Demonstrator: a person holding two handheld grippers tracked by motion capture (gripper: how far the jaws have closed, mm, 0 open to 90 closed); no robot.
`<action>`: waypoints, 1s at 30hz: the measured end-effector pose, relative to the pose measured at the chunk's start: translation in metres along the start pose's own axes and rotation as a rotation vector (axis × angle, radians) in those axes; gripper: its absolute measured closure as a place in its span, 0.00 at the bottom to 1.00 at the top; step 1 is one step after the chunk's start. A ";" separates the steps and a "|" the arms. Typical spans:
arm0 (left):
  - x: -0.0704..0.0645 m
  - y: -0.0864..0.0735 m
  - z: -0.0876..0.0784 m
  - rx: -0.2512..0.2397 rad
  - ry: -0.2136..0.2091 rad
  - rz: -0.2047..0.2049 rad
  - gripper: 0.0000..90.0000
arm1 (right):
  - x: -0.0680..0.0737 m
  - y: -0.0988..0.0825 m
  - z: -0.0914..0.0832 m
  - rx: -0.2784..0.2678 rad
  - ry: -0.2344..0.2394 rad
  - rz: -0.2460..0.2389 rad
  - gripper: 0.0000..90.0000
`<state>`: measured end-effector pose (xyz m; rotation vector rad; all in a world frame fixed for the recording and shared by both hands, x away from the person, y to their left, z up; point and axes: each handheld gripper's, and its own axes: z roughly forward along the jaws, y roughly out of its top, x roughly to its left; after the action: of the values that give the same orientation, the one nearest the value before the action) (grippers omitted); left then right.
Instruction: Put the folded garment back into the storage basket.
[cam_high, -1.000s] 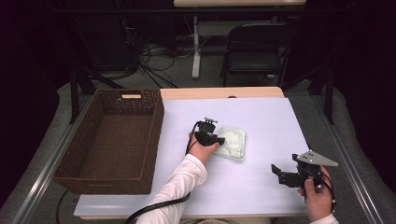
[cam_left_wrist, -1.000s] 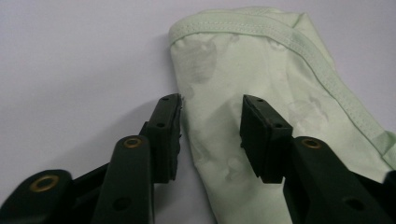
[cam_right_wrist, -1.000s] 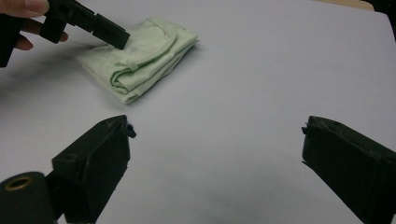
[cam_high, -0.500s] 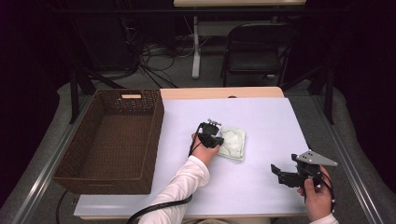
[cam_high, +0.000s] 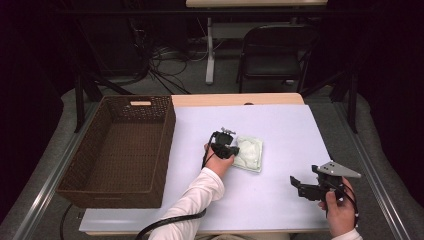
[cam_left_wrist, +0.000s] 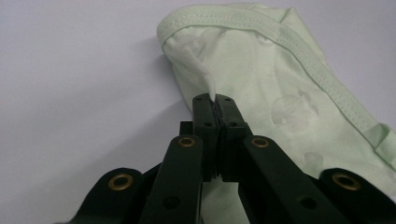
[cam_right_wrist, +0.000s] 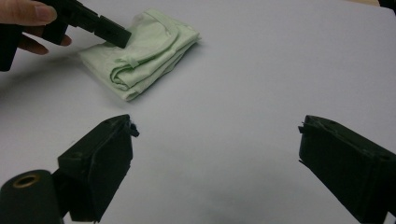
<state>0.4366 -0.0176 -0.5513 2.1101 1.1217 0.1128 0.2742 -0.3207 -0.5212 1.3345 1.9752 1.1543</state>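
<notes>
A folded pale green cloth (cam_high: 251, 153) lies near the middle of the white table (cam_high: 285, 125). My left gripper (cam_high: 233, 149) is at its left edge. In the left gripper view its jaws (cam_left_wrist: 214, 100) are shut on a small pinch of the cloth (cam_left_wrist: 280, 93), which is pulled up into a peak. My right gripper (cam_high: 296, 184) hovers near the front right of the table, open with nothing between its jaws. In the right gripper view (cam_right_wrist: 215, 140) it faces the cloth (cam_right_wrist: 144, 51) and the left gripper (cam_right_wrist: 112, 32) from a distance.
A large brown wicker basket (cam_high: 165, 150) stands along the table's left side, its inside bare. A dark folding chair (cam_high: 275, 55) and cables sit on the floor beyond the far edge. The person's white sleeve (cam_high: 200, 195) crosses the front of the table.
The left hand has edged slightly to the right at the cloth's left edge. The right gripper has stayed where it was.
</notes>
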 end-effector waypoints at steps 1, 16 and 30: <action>-0.001 0.001 -0.001 -0.008 0.002 -0.003 0.99 | 0.000 0.000 0.000 0.001 -0.001 0.000 0.10; -0.013 0.013 -0.019 -0.060 -0.018 0.028 0.99 | -0.001 0.000 -0.001 0.000 -0.009 0.006 0.11; -0.029 0.026 -0.031 -0.085 -0.031 0.076 0.99 | -0.002 0.000 -0.003 0.002 -0.017 0.004 0.11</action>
<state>0.4246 -0.0311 -0.5051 2.0721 1.0013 0.1606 0.2732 -0.3238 -0.5201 1.3456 1.9624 1.1396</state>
